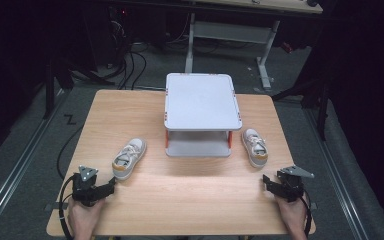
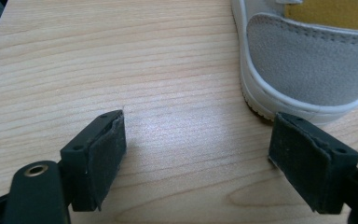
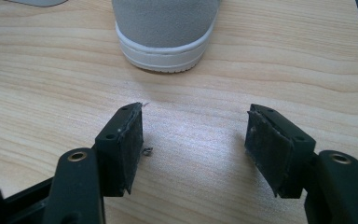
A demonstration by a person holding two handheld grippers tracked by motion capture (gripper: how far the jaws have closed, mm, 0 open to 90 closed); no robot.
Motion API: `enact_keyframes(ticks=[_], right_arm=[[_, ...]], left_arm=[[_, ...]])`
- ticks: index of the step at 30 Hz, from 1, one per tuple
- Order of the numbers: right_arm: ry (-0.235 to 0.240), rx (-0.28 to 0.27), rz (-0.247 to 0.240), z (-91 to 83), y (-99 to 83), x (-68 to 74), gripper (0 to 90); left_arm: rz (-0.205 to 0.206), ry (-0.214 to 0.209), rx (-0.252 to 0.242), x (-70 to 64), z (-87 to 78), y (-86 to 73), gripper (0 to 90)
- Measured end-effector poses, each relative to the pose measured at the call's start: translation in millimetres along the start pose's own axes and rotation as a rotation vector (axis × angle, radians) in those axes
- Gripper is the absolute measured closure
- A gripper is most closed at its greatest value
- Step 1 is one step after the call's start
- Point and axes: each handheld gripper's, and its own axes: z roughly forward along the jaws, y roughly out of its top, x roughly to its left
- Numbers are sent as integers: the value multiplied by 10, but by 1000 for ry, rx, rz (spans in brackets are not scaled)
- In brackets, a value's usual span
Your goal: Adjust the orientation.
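Two small grey-and-white sneakers lie on the wooden table [image 1: 190, 195]. The left sneaker [image 1: 129, 158] is angled left of a grey two-level rack [image 1: 202, 102]; its heel [image 2: 307, 70] fills the upper right of the left gripper view. The right sneaker [image 1: 254, 147] lies right of the rack, and its heel [image 3: 165, 28] points at my right gripper. My left gripper [image 1: 111, 185] [image 2: 198, 163] rests near the front left corner, open and empty, just behind the left sneaker's heel. My right gripper [image 1: 267, 181] [image 3: 193, 147] sits open and empty at the front right.
The rack has a flat top shelf and a lower shelf [image 1: 198, 148] between orange posts. Beyond the table stand a desk frame [image 1: 227, 35] and cables on a dark floor. Bare wood stretches between the two grippers.
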Motion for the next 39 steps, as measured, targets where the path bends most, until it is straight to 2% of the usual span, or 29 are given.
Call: enact_keyframes(ticks=[9,13,18,22,25,32,35,39], right_arm=[[0,0,0,0,0,0,368],[0,0,0,0,0,0,368],[0,0,0,0,0,0,368],[1,0,0,0,0,0,368],[1,0,0,0,0,0,367],[1,1,0,0,0,0,366],[1,1,0,0,0,0,365],[2,1,0,0,0,0,364]], left_arm=[[5,-2,2,2,-2,1,190],[15,-14,2,6,-12,4,226],[-4,-68,-2,-2,-44,16,229],[-2,-88,-15,-23,-102,32,240],[21,-104,-31,-49,-202,84,249],[30,-166,-98,-98,-433,296,266],[38,-177,-87,-99,-427,438,305],[64,-168,-62,-104,-323,628,338]])
